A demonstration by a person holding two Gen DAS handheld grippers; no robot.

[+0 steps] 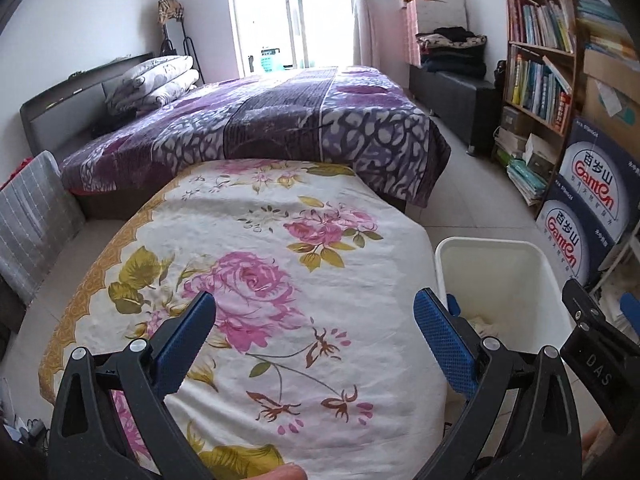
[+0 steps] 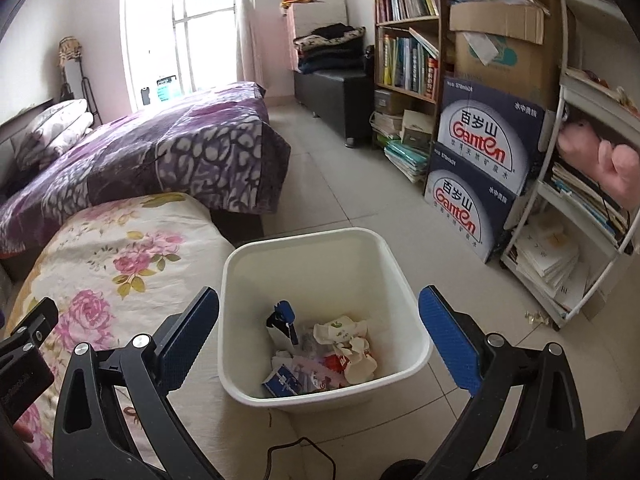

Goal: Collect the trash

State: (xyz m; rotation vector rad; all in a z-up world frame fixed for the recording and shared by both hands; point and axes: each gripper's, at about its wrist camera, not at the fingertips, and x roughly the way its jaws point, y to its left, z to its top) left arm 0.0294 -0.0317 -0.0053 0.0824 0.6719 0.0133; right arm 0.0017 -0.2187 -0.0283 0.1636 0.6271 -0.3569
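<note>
Both tongs stand spread and empty: left gripper (image 1: 316,320) over the flower-printed cloth (image 1: 280,240), right gripper (image 2: 320,312) above the bin (image 2: 320,236). Pads are blue, dimpled rubber on black frames. Bin: white, smooth plastic, squarish, standing on floor tiles beside the cloth. Trash (image 2: 344,340) (crumpled paper, small cartons) lies inside. Water cartons (image 2: 480,160) stand near.
</note>
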